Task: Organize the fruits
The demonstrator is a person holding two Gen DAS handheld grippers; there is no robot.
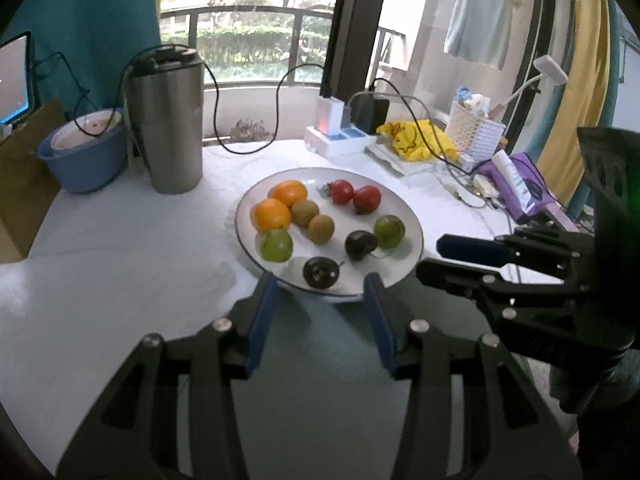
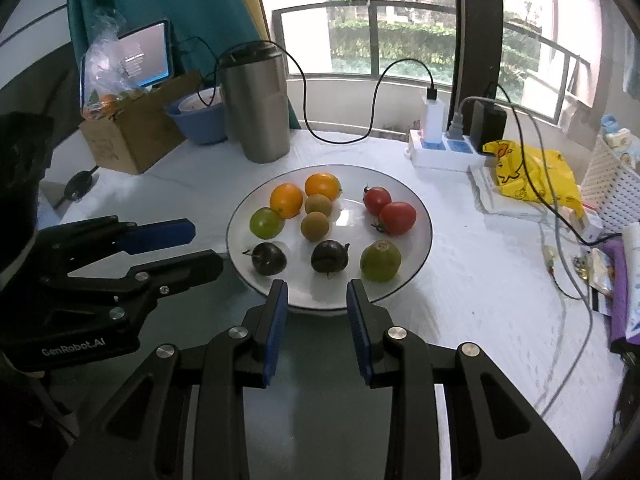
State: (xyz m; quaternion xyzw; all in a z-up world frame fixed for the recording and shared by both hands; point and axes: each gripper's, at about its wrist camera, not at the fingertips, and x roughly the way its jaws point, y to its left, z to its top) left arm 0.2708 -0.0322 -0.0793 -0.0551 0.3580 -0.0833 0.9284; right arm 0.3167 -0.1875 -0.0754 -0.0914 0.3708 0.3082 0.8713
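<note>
**Both grippers parted at the near rim of the fruit plate**

Nearest your lens in the left wrist view is your left gripper (image 1: 322,284), its two blue pads spread wide with nothing between them, tips just at the near rim of the white plate (image 1: 416,220). Your right gripper (image 2: 316,292) sits the same way in its own view: fingers apart, empty, tips at the plate's near edge. Each gripper also shows from the side in the other's camera, coming in low beside the plate.

The plate rests on the white table (image 2: 460,300) and carries all the fruit you can see. In the right wrist view, two oranges (image 2: 286,199) lie side by side at the far left, touching or nearly touching two brown kiwis (image 2: 315,225) stacked one behind the other near the middle. Two red tomatoes (image 2: 397,218) sit together at the far right. A green fruit (image 2: 265,222) lies just below the oranges, and a second green fruit (image 2: 380,261) sits at the near right. Two dark plums (image 2: 329,256) lie along the near side, apart from each other, the middle one closest to your right fingertips.

Behind the plate stands a steel tumbler (image 2: 256,104), with a blue bowl (image 2: 200,120) and a cardboard box (image 2: 132,136) to its left. A power strip (image 2: 440,152) and a yellow bag (image 2: 528,176) lie at the right.
</note>
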